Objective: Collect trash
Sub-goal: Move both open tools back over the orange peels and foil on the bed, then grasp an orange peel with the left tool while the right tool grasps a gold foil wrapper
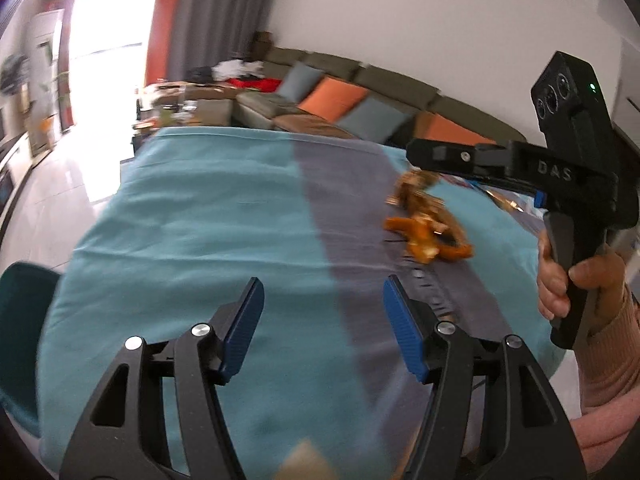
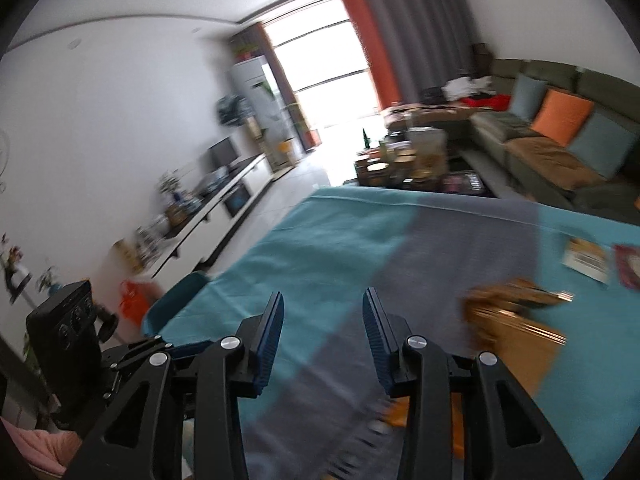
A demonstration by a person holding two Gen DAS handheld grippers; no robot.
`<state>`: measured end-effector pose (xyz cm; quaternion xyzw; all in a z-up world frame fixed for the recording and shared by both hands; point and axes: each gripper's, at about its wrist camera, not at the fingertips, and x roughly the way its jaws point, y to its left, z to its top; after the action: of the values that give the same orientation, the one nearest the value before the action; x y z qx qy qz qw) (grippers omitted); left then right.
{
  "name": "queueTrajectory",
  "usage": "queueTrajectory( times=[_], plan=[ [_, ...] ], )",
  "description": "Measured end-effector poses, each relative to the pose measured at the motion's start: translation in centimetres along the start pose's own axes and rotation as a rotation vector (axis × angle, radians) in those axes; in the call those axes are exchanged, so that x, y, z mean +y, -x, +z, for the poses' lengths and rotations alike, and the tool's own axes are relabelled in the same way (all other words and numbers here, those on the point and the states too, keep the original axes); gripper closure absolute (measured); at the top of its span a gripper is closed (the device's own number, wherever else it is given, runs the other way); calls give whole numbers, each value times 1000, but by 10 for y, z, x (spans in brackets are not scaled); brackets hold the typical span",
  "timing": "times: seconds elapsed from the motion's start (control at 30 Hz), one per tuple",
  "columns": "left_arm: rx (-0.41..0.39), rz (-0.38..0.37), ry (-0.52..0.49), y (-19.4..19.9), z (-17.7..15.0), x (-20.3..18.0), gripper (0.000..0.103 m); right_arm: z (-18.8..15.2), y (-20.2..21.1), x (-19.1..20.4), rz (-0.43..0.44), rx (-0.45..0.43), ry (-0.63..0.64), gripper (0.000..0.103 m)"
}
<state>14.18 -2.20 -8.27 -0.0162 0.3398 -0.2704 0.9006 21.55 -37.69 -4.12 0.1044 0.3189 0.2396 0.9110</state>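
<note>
Both the left gripper (image 1: 323,326) and right gripper (image 2: 323,338) gape empty; orange peels (image 1: 430,236) and wrappers (image 2: 588,260) remain uncollected on the tabletop (image 1: 200,220).

Daylight enters through the large window (image 2: 320,76), which is overexposed to plain white in both views, with no detail in the panes. Glare spreads from the window onto the floor (image 2: 316,168) directly below it. The room is bright overall; shadows are soft and weak. Motion blur smears the cloth-covered bench (image 1: 200,208) and the orange peels (image 1: 432,236) on it; edges farther from the window, near the frame bottom, are the least sharp. The left gripper (image 1: 323,320) fingers stay sharp. Fisheye distortion curves the walls and ceiling beside the window, and dark vignetting fills the frame corners.
</note>
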Motion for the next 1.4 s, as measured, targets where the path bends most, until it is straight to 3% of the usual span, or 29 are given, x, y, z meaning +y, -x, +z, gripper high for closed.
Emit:
queueTrajectory(
  times=[0.33,0.67,0.97,1.13,1.4],
  plan=[
    [115,-85,-108,-57,11,-63,44,-12,30,-67,-135,-52,-110,64],
    [225,-84,-109,-100,24,-80,50,-17,26,-96,-170,-51,-146,59],
    [255,-66,-105,-122,37,-82,63,-25,21,-102,-137,-26,-160,59],
    [257,-87,-85,-125,39,-76,85,-33,18,-95,-111,19,-137,57],
    [246,-112,-52,-121,37,-69,89,-44,11,-78,-142,64,-61,53]
  ],
)
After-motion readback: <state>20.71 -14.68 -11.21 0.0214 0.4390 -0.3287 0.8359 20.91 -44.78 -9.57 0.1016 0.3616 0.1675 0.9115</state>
